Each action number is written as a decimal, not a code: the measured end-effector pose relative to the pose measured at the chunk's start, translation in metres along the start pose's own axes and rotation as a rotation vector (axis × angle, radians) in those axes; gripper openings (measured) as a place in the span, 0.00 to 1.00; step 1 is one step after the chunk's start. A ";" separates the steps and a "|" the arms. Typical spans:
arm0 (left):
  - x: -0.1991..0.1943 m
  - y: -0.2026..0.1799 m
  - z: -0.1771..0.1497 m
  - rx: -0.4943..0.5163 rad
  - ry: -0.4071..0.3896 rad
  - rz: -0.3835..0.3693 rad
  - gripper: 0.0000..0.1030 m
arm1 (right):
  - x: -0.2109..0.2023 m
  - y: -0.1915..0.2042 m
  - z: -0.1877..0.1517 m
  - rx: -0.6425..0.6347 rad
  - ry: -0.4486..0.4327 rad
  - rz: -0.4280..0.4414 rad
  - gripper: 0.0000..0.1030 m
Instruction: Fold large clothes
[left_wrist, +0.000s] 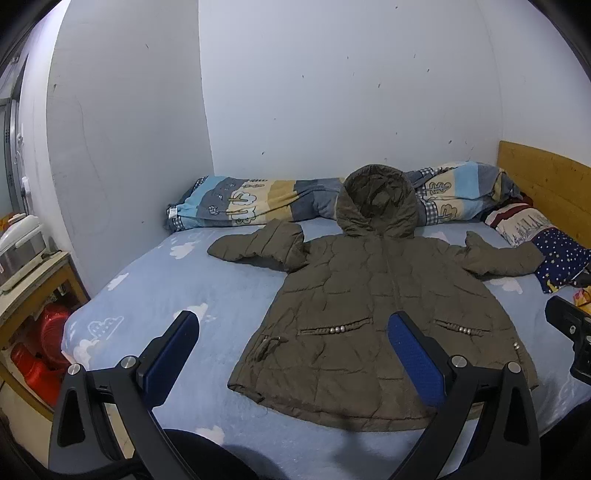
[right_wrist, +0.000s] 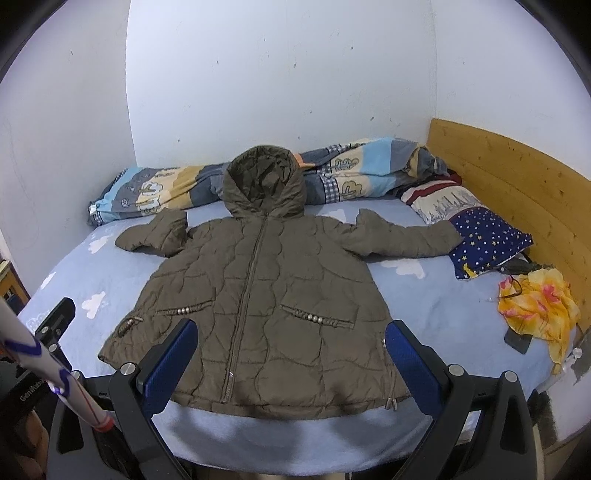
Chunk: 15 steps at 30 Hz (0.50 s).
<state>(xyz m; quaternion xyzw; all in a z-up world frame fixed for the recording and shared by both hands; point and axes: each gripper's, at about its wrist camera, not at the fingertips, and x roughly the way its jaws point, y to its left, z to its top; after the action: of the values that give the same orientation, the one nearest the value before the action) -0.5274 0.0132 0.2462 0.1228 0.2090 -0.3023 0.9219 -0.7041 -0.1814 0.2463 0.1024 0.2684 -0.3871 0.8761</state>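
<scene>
An olive-brown quilted hooded jacket (left_wrist: 369, 306) lies face up, zipped, spread flat on the blue cloud-print bed sheet (left_wrist: 166, 295). Its hood points to the far wall. Its left sleeve is bent back on itself; its right sleeve lies straight out to the right. It also shows in the right wrist view (right_wrist: 266, 295). My left gripper (left_wrist: 293, 350) is open and empty, above the jacket's lower left hem. My right gripper (right_wrist: 291, 354) is open and empty, above the jacket's bottom hem, on the sheet (right_wrist: 424, 302).
A rolled striped quilt (right_wrist: 184, 184) lies along the far wall. A star-print pillow (right_wrist: 484, 240) and a wooden headboard (right_wrist: 517, 184) are at the right. A yellow cloth (right_wrist: 539, 310) and a dark phone (right_wrist: 519, 341) lie on the right side. A shelf with red items (left_wrist: 40, 332) stands left of the bed.
</scene>
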 end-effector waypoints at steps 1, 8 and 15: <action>-0.001 0.000 0.001 0.002 -0.005 -0.001 0.99 | -0.001 0.001 0.001 -0.013 -0.018 -0.006 1.00; -0.001 -0.001 0.005 0.002 -0.004 -0.004 0.99 | -0.010 0.006 0.002 0.009 -0.024 0.014 1.00; -0.002 -0.001 0.007 0.003 -0.012 -0.009 0.99 | -0.009 0.005 0.002 0.015 0.010 0.015 1.00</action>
<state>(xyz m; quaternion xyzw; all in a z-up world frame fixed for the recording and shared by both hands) -0.5279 0.0109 0.2533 0.1215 0.2038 -0.3072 0.9216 -0.7045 -0.1731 0.2530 0.1127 0.2691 -0.3822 0.8768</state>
